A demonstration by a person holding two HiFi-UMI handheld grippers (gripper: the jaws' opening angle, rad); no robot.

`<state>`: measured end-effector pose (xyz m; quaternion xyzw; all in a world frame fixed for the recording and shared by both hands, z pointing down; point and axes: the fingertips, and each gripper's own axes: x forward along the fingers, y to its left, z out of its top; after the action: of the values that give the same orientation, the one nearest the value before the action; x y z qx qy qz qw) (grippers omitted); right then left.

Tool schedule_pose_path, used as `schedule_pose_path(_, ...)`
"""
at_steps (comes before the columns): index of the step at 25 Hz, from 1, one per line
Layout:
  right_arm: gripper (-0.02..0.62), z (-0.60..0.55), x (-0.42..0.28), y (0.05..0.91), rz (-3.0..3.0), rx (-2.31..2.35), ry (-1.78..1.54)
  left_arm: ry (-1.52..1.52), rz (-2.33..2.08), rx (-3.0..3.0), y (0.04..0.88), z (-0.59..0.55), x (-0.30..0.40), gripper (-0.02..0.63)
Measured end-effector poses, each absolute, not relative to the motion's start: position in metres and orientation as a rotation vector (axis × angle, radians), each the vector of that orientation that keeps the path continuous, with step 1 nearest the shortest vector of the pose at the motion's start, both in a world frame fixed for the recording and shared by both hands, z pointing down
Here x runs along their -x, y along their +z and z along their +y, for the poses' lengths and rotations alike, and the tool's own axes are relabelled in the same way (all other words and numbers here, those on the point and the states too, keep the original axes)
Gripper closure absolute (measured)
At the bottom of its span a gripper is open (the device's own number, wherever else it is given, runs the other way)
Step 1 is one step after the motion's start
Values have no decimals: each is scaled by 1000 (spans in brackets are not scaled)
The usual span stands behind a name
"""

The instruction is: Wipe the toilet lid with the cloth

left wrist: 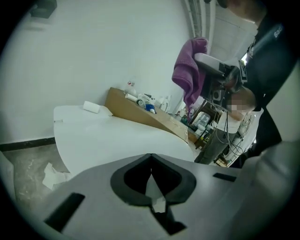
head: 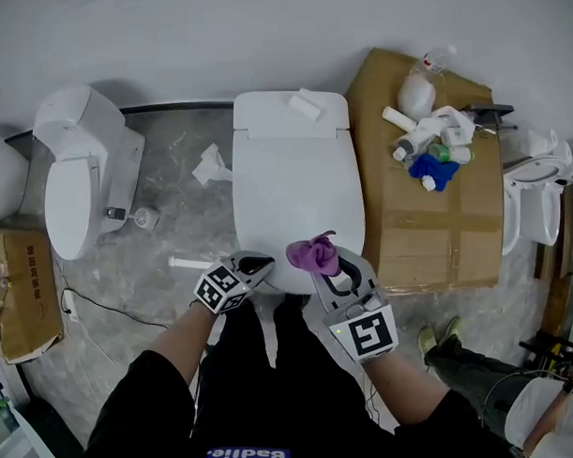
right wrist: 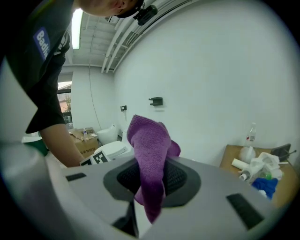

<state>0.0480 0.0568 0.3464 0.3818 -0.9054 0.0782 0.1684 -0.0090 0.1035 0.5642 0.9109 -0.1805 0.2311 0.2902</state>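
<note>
The left gripper (head: 254,265) hovers at the near edge of the closed toilet lid (head: 293,177), jaws pressed together on nothing, and is best kept clear of the wiping path. Just to its right, the right gripper (head: 330,270) clamps the purple cloth (head: 314,254), bunched upright over the lid's front edge. It should lower until a broad fold lies flat on the lid before stroking.

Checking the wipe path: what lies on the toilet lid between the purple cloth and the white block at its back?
Nothing: the head view shows the toilet lid bare from the purple cloth in the right tongs to the white block.
</note>
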Motion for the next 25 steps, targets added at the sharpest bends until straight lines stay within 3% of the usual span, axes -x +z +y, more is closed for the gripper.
schedule_pose_path(14,505,-31,38,430,-2446,-1142,253,270,-559,-2507,505,26,66,589)
schedule_pose_path(25,505,-155,114,580,-2329,-878,173,189,-879,-2447,528,-67,136,589)
